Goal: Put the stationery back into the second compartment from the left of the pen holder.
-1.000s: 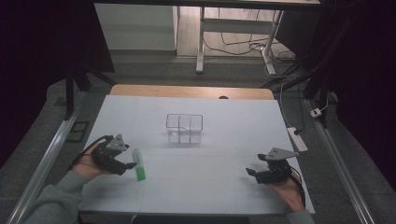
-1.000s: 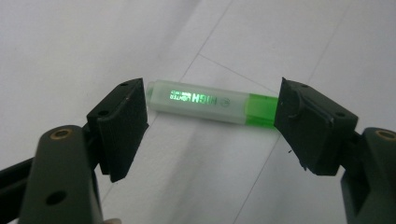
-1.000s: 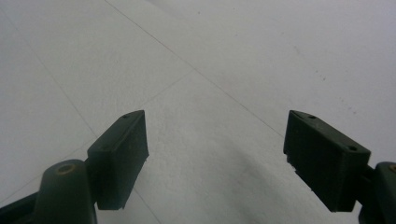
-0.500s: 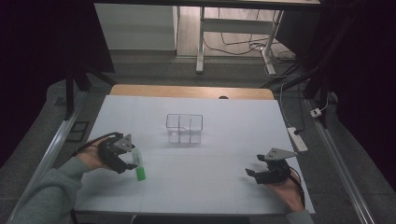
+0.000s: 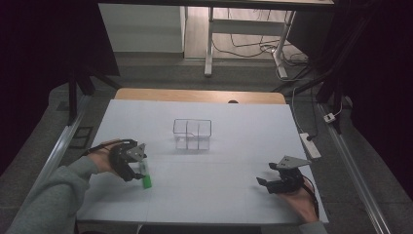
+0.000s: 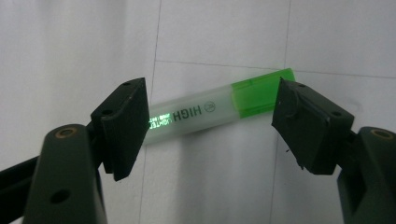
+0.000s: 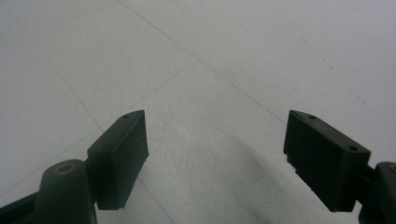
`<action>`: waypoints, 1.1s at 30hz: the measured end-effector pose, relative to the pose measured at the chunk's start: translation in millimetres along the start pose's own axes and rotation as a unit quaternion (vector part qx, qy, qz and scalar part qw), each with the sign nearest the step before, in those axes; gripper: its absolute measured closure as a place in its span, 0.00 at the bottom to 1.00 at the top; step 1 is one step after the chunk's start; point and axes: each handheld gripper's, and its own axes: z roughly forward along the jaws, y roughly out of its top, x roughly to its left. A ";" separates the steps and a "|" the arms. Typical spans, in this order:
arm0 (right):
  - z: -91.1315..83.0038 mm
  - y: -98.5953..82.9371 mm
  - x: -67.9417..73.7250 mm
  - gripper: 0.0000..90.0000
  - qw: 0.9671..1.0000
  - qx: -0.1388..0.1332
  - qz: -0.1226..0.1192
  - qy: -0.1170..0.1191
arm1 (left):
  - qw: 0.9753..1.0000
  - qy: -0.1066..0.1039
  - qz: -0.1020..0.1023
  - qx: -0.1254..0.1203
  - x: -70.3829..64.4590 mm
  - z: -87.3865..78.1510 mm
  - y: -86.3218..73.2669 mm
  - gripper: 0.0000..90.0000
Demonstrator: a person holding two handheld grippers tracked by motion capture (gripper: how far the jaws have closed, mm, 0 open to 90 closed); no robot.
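Left gripper (image 5: pixel 138 171) over the table's (image 5: pixel 234 146) left front, jaws spread wide, one to each side of a green-capped highlighter (image 6: pixel 219 105) lying flat on the white surface; right gripper (image 5: pixel 271 184) at the right front, jaws likewise apart and holding nothing; clear divided box (image 5: pixel 192 133) near the table's centre

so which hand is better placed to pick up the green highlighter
Left. The left gripper is open right over the highlighter, whose two ends lie by its two fingers. The right gripper is open too, but far across the table over bare surface.
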 end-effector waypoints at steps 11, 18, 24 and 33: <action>-3.9 -4.9 0.5 0.24 1.000 0.002 0.008 -0.002 | 0.998 -0.021 0.057 0.019 3.7 11.2 4.4 0.31; -3.9 -6.0 0.2 0.24 1.000 0.003 0.008 -0.001 | 0.993 -0.032 0.102 0.046 4.6 18.7 9.8 0.30; -2.7 -6.4 0.4 0.24 1.000 0.003 0.008 0.001 | 0.987 -0.055 0.138 0.067 3.7 22.5 14.0 0.30; -1.9 -7.0 0.5 0.24 1.000 0.006 0.008 0.003 | 0.979 -0.073 0.175 0.075 1.8 28.7 20.8 0.33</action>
